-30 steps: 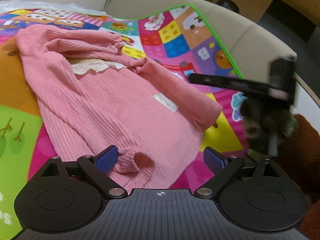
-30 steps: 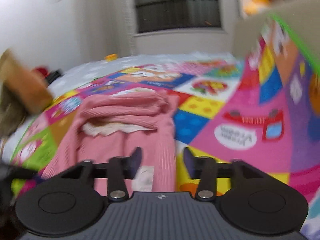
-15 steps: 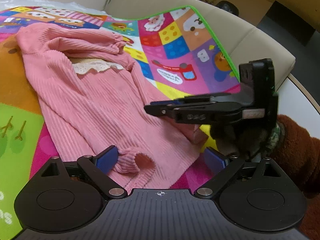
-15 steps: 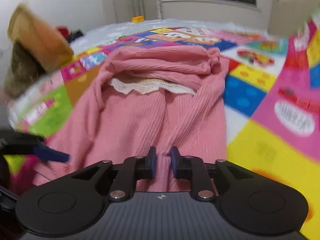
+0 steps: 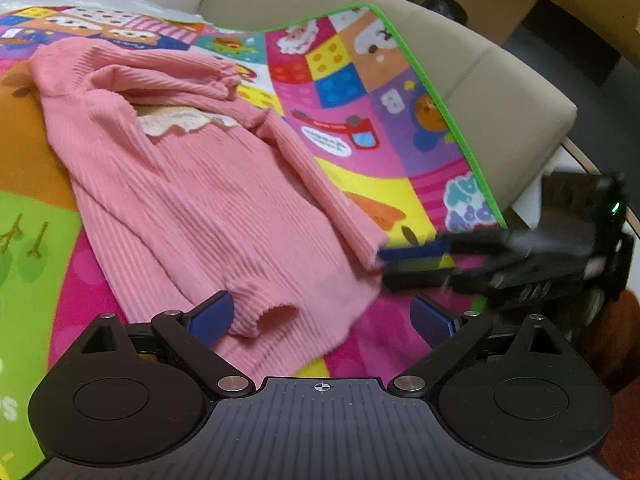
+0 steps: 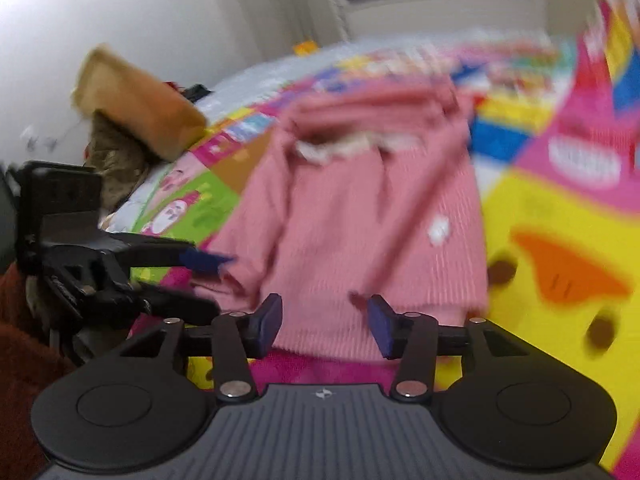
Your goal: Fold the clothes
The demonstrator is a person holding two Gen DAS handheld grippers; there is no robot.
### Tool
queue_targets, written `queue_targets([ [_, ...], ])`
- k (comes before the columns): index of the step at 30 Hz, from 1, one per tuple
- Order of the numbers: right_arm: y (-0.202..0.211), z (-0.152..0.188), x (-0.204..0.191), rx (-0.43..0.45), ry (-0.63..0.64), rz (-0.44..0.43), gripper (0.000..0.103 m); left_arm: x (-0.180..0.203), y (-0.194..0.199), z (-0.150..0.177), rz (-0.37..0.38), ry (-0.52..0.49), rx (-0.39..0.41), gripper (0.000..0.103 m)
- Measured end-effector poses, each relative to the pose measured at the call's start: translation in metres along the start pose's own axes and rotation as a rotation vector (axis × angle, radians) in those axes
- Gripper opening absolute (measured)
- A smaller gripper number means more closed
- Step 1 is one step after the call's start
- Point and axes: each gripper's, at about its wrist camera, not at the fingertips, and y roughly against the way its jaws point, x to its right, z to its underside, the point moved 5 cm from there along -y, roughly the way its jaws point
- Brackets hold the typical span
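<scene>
**Pink sweater spread on the play mat, both hand-held grippers at its hem**

I see the colourful play mat (image 5: 352,80) filling most of my left view, its green edge running from 12 o'clock down to 3 o'clock over a beige sofa cushion (image 5: 500,92). On it lies the pink ribbed sweater (image 5: 192,208), collar with lace trim toward 11 o'clock, hem toward 6 o'clock, one sleeve folded across the top and the other sleeve (image 5: 332,200) stretching out toward 3 o'clock.

My left hand-held gripper (image 5: 320,316) has its blue pads spread wide, the left pad touching a bunched fold of the hem; nothing is clamped. The right hand-held gripper (image 5: 416,260) comes in from 3 o'clock, its tips right at the sleeve's cuff; from this side I cannot tell if it grips.

My right view is blurred, but there the right hand-held gripper (image 6: 324,326) shows its pads apart over the sweater's hem (image 6: 360,216), with the left one (image 6: 200,260) at 9 o'clock.
</scene>
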Motion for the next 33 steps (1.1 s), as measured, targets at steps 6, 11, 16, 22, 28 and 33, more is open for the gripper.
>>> queue_targets([
  [6,-0.002,-0.03,0.035,0.115,-0.059,0.117,0.047,0.019,-0.005,0.011,0.056,-0.04,-0.063,0.101],
  [11,-0.044,-0.001,0.047,-0.022,-0.069,0.153,0.041,0.02,0.01,0.005,0.042,-0.055,-0.039,0.101],
  [16,-0.027,-0.011,0.039,0.035,0.002,0.147,0.042,-0.016,0.049,-0.033,-0.051,0.067,0.114,0.101],
  [22,-0.029,-0.027,0.079,0.08,-0.115,0.223,0.042,-0.068,0.04,-0.049,-0.226,0.257,0.136,0.085],
  [28,-0.05,-0.007,0.059,0.008,-0.045,0.22,0.023,-0.061,0.029,-0.046,-0.342,0.124,0.088,0.044],
  [33,-0.048,-0.001,0.048,-0.006,0.009,0.202,0.023,-0.021,0.039,-0.044,-0.275,-0.09,0.097,0.044],
])
